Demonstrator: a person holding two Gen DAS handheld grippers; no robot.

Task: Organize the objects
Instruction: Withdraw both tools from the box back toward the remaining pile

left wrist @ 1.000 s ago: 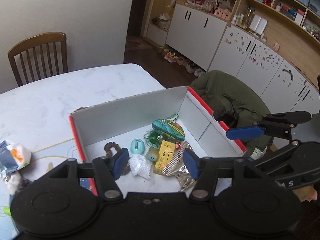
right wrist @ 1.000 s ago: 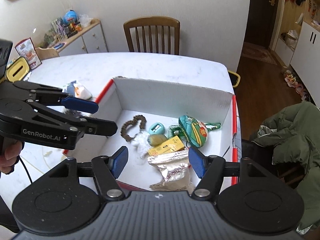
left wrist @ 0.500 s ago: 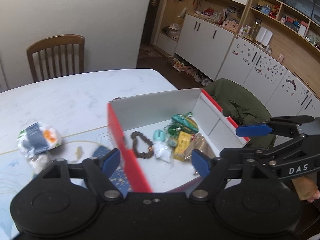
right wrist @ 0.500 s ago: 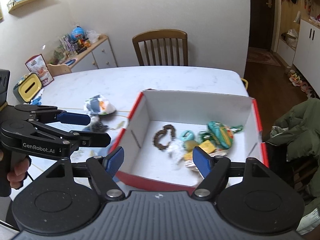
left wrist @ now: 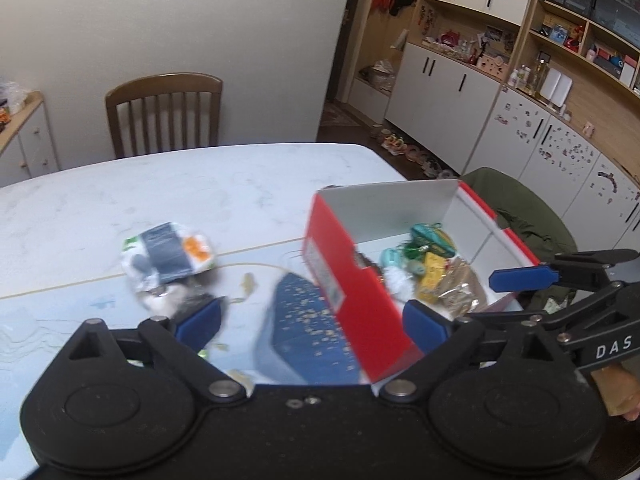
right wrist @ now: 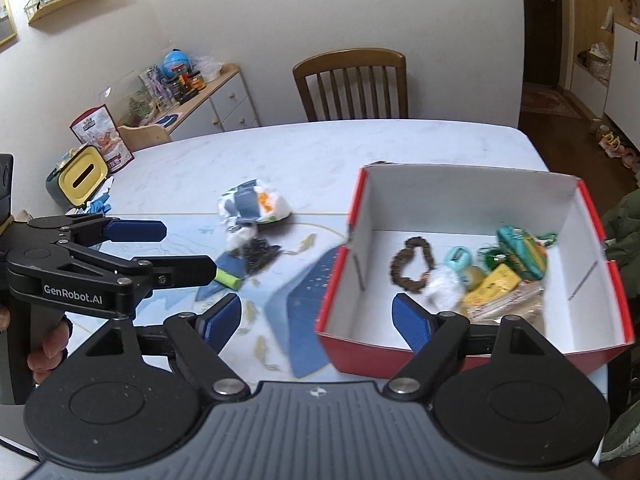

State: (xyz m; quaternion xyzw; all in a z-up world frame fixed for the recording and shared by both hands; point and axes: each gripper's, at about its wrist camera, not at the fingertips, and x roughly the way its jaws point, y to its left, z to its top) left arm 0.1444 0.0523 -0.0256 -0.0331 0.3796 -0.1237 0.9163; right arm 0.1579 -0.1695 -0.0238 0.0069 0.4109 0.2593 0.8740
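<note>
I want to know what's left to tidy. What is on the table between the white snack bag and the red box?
In the right wrist view, a dark crumbly bag sits just below the snack bag, then only bare mat reaches the box.

White wall, wooden chair (left wrist: pixel 164 114), marble table (right wrist: pixel 320 152) (pale), white cabinets (left wrist: pixel 444 92)

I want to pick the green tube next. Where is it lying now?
In the right wrist view the green tube lies on the table, left of the red box, beside the dark packet and close to the left gripper.
</note>
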